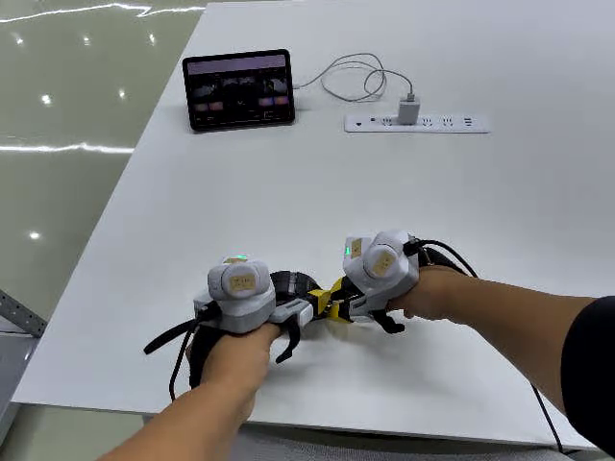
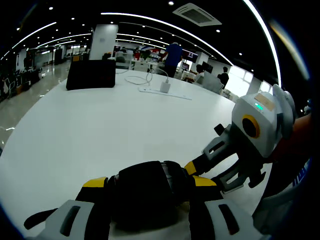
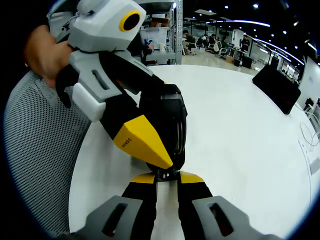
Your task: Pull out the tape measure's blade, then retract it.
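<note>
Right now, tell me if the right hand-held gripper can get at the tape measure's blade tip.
Likely yes: the right hand-held gripper has its jaws pinched around what looks like the blade tip, with nothing between; the left hand-held gripper clamps the tape measure.

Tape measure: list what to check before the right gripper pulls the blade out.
1. Left gripper clamped on the tape measure case: ok, one jaw on each side of it.
2. Right gripper at the case's edge: ok, jaws nearly together against it.
3. Blade hook pinched: cannot tell, too small to make out between the jaws.
4. Blade fully in: ok, none shows between the grippers.
5. Table to the right of the right gripper bare for the pull: ok. The tablet and power strip sit far off.
</note>
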